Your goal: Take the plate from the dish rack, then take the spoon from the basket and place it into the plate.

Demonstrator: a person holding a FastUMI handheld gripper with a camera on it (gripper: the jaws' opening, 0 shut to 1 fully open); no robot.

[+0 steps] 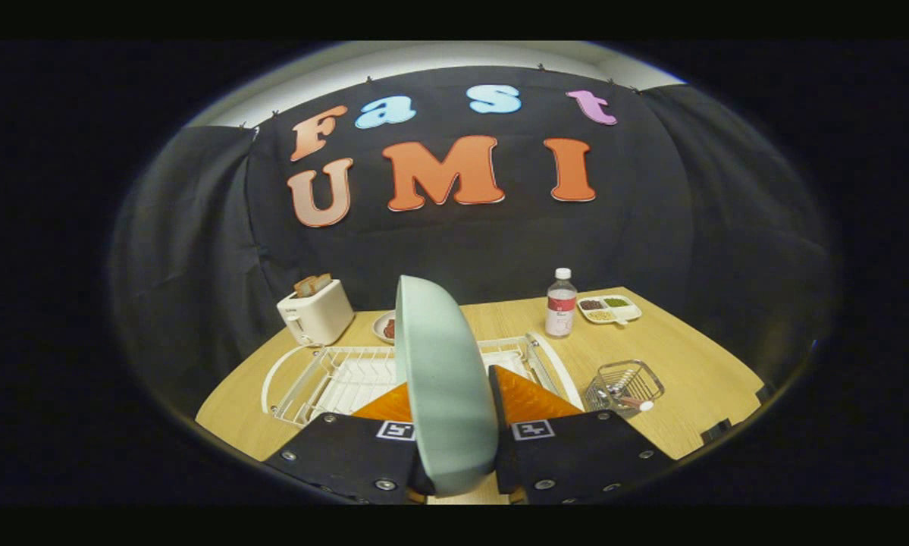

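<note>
So in the gripper view the tool (454,425) has both fingers clamped on the plate (443,379), a smooth, pale green, rounded disc held upright on its edge between them. Just beyond sits the white wire dish rack (325,375) on the light wood-grain table (689,356). Off to the right of the fingers there's a small wire basket (625,383) with the spoon (630,402) lying in it. Further back: a boxy cream toaster (316,312) with toast in its slots, a clear plastic bottle (561,303), and a compartment tray (610,308).
</note>
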